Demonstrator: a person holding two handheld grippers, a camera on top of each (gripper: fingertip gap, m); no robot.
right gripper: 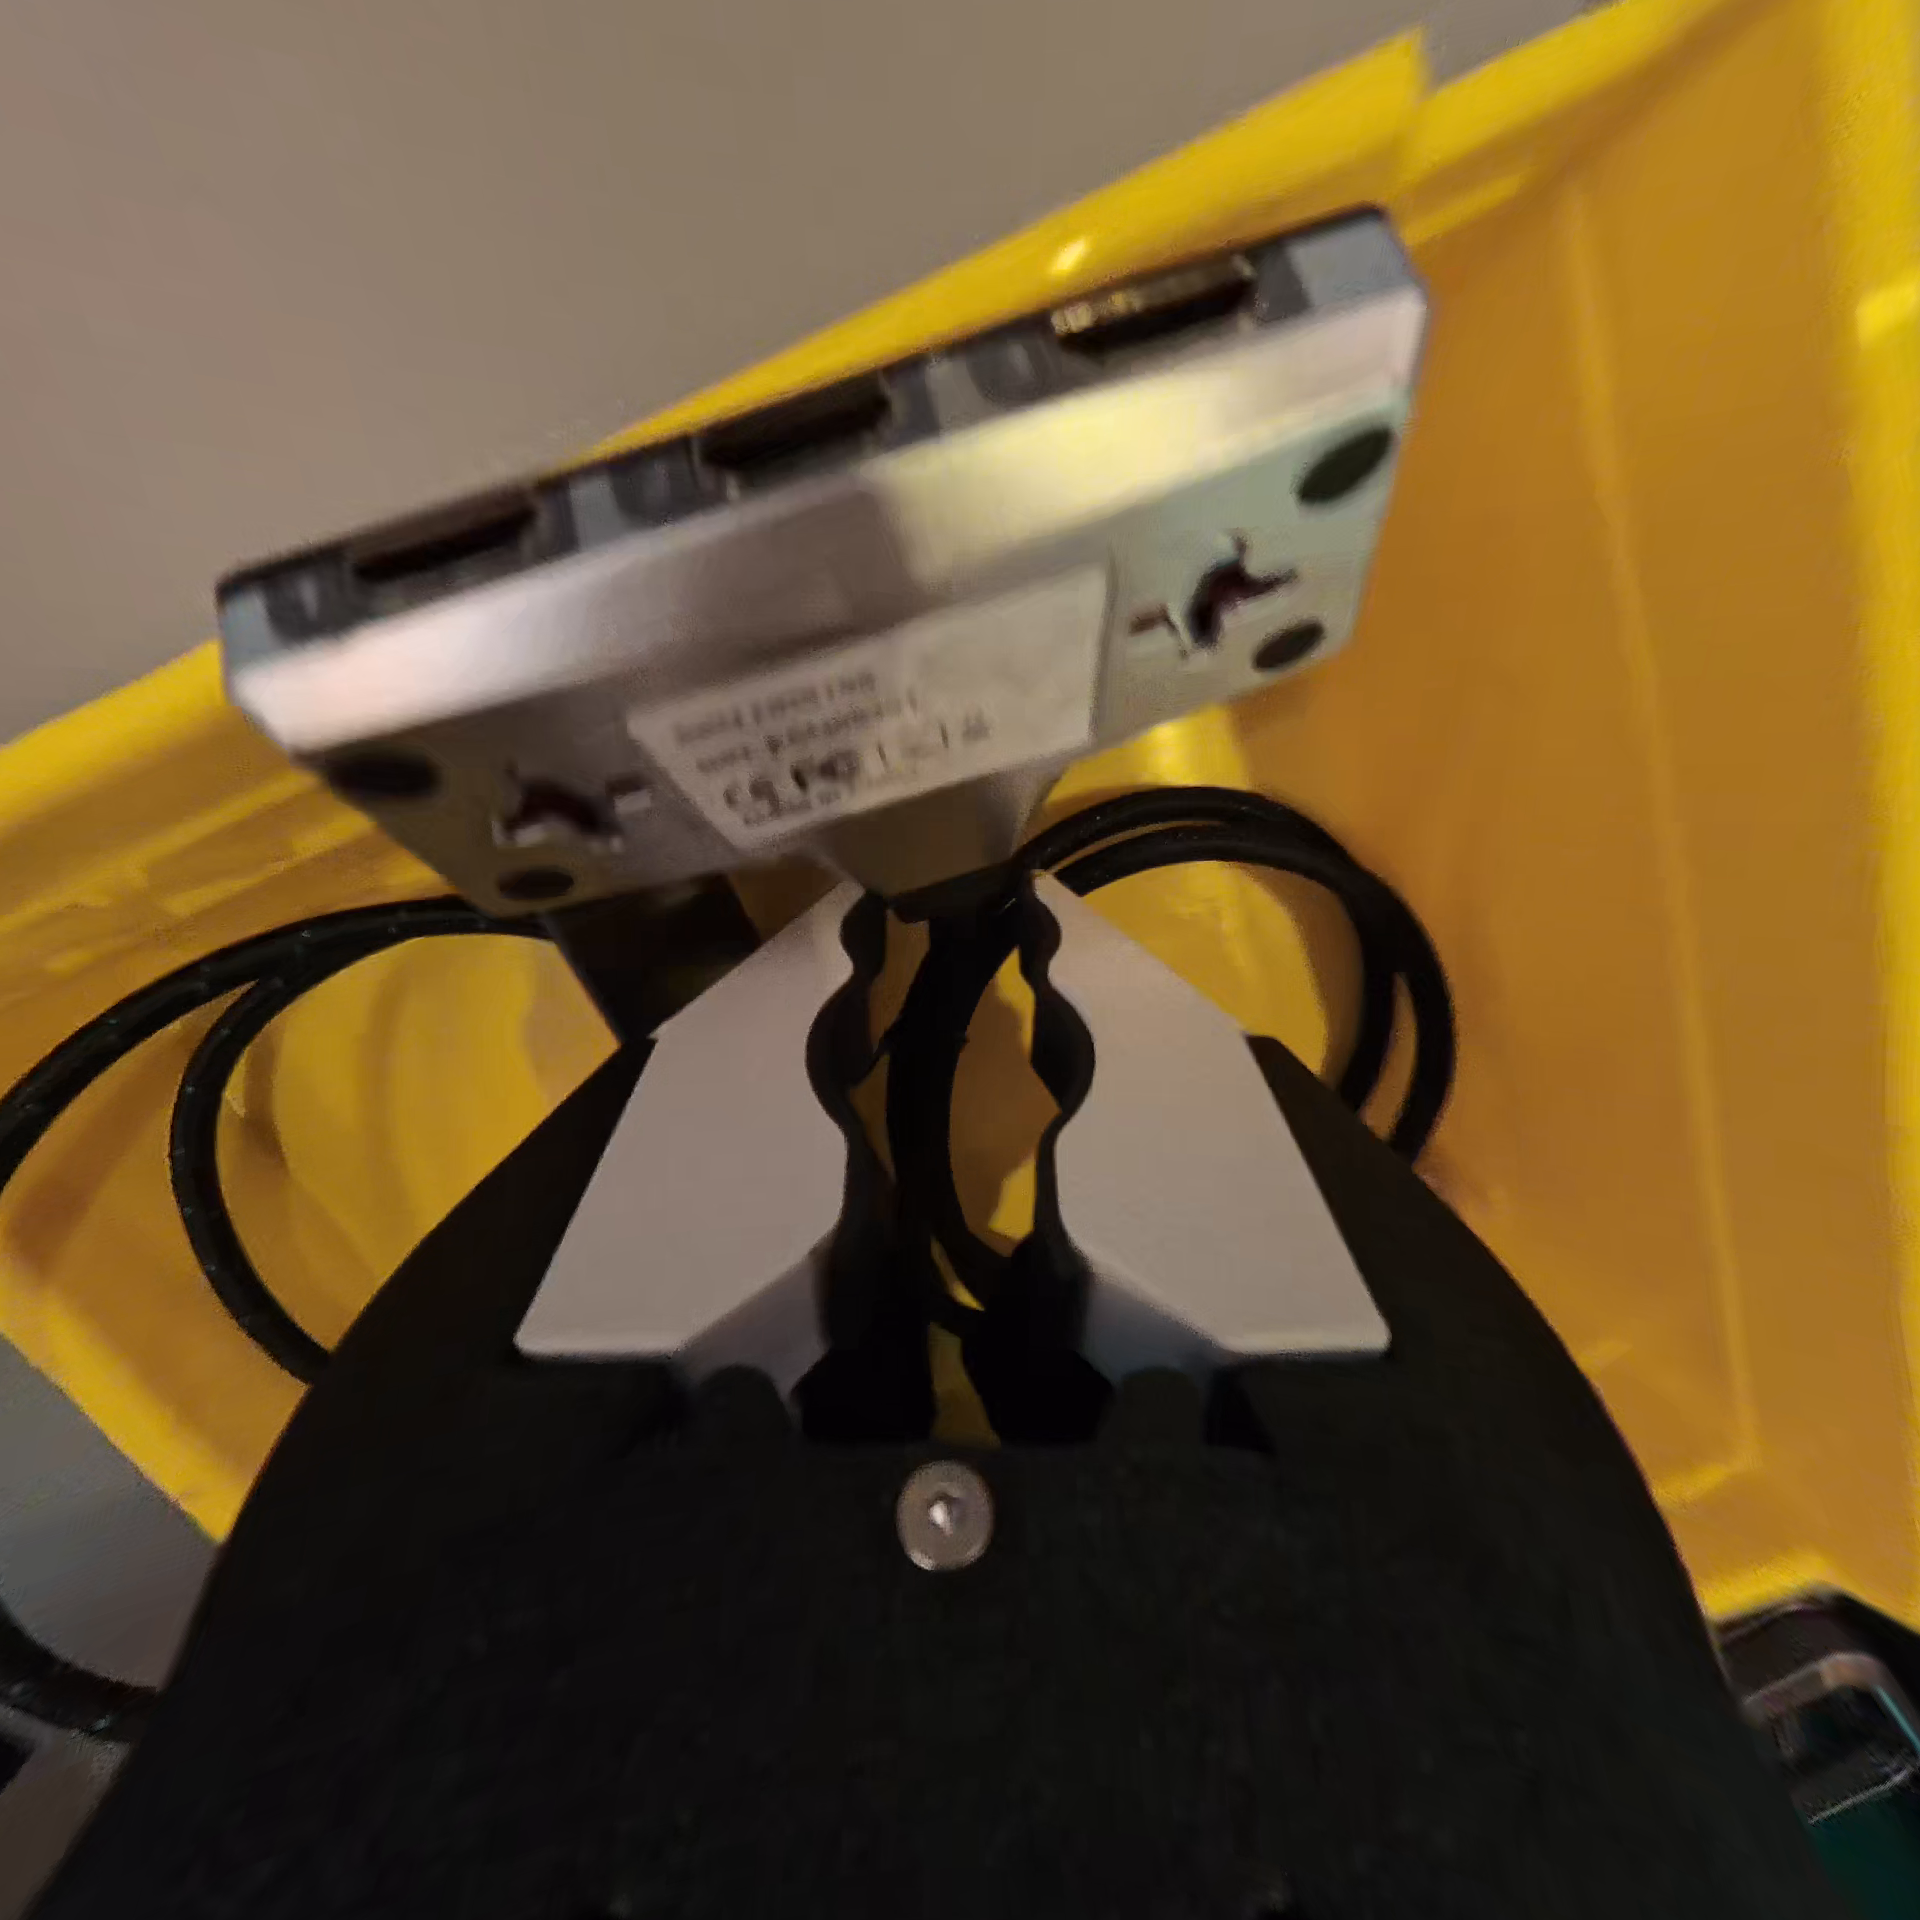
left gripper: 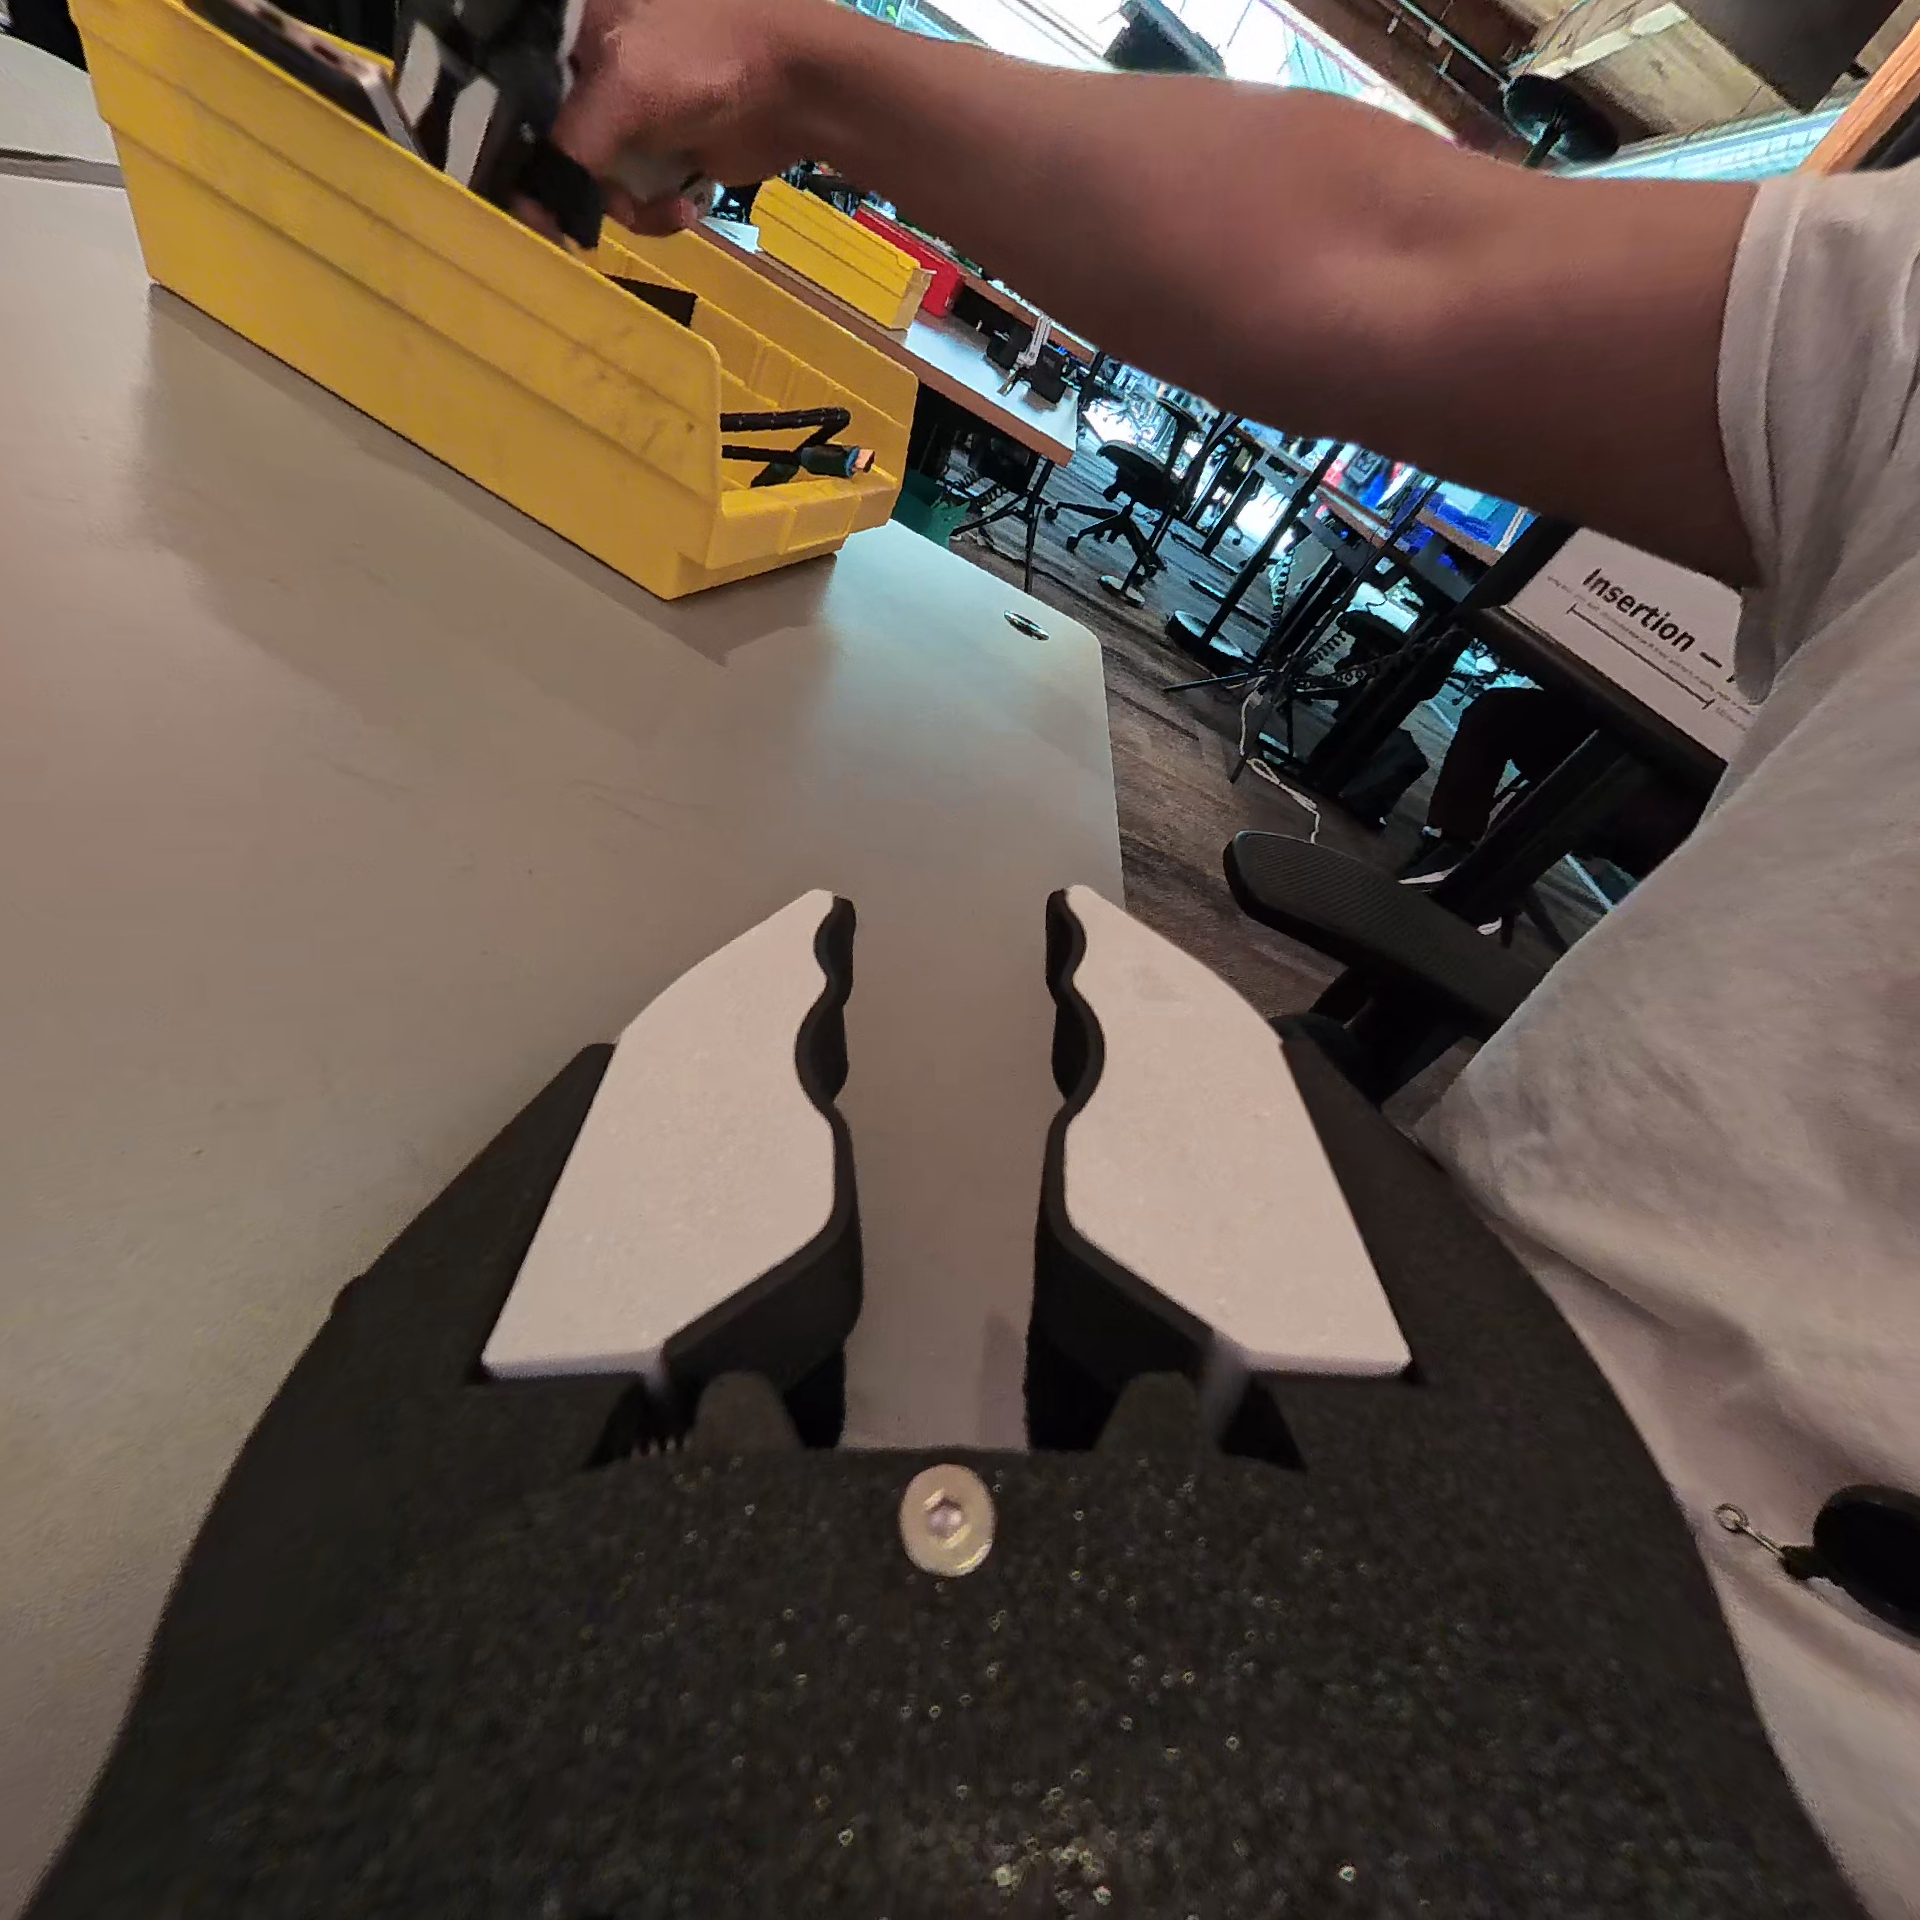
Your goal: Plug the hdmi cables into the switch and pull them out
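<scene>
- Count: two grippers, one switch, one yellow bin on the near table, and black cables of which loops show on both sides of the right gripper; their number cannot be told.
- Left gripper (left gripper: 951, 914): jaws parted with a clear gap, holding nothing. Bare grey table (left gripper: 312, 831) shows between the fingers (left gripper: 717, 1122).
- Bin (left gripper: 436, 312): ahead and to the left of the left gripper, on the table. A black cable end (left gripper: 795, 447) lies in its near end.
- Person's arm (left gripper: 1195, 239): reaches across above the left gripper, from the right toward the bin.
- Right gripper (right gripper: 951, 914): over the bin, jaws nearly together. The tips meet the lower edge of the switch (right gripper: 831, 582) where a black cable (right gripper: 930, 1049) leaves it.
- That cable runs down between the fingers (right gripper: 717, 1174). Whether the tips clamp the switch body or its cable cannot be told; the picture is blurred.
- Switch: silver, flat, straight ahead of the right tips, tilted with its labelled face toward the camera. Three empty slots show along its far edge.
- Cable loops (right gripper: 1392, 997): curve to the left and right of the right fingers, inside the bin.
- Bin wall (right gripper: 1621, 727): behind and to the right of the switch.
</scene>
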